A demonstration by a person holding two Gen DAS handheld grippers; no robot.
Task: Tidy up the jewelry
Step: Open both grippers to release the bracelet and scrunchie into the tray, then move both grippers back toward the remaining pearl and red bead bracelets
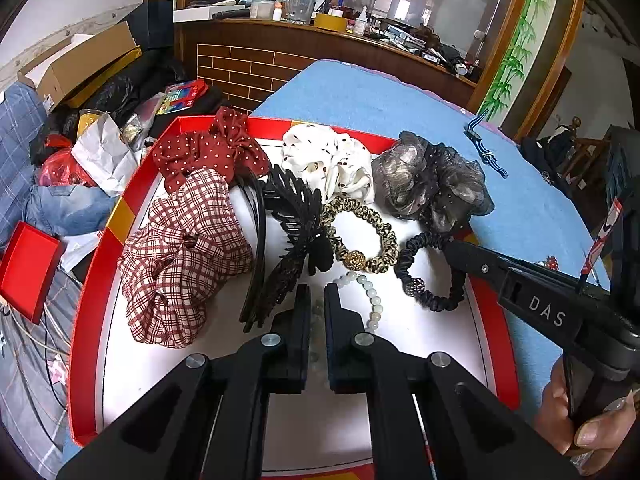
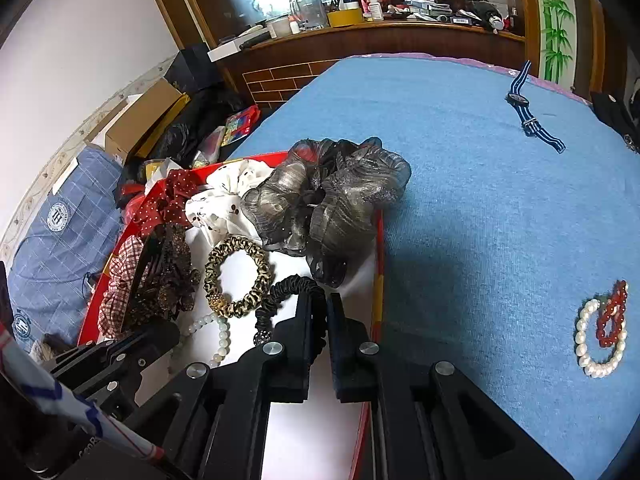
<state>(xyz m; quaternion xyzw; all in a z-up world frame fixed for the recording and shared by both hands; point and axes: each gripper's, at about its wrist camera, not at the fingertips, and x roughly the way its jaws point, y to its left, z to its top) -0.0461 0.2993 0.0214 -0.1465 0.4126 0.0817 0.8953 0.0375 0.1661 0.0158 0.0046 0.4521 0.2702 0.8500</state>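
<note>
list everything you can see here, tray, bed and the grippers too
tray: 1, red rim, white floor, on blue bed cover
fabric scrunchies: 4, red dotted, red plaid, white spotted, grey gauze, along the tray's far and left sides
leopard hair tie: 1, gold-black, tray centre
black hair tie: 1, tray right
black claw clip: 1, beside black headbands
pale bead bracelet: 1, at left gripper's tips
pearl bracelet: 1, white, on cover
red bead bracelet: 1, overlapping it
striped watch: 1, blue-white, far cover
left gripper: black, shut on bracelet
right gripper: black, shut, at black tie
hand: 1, holding right gripper
</note>
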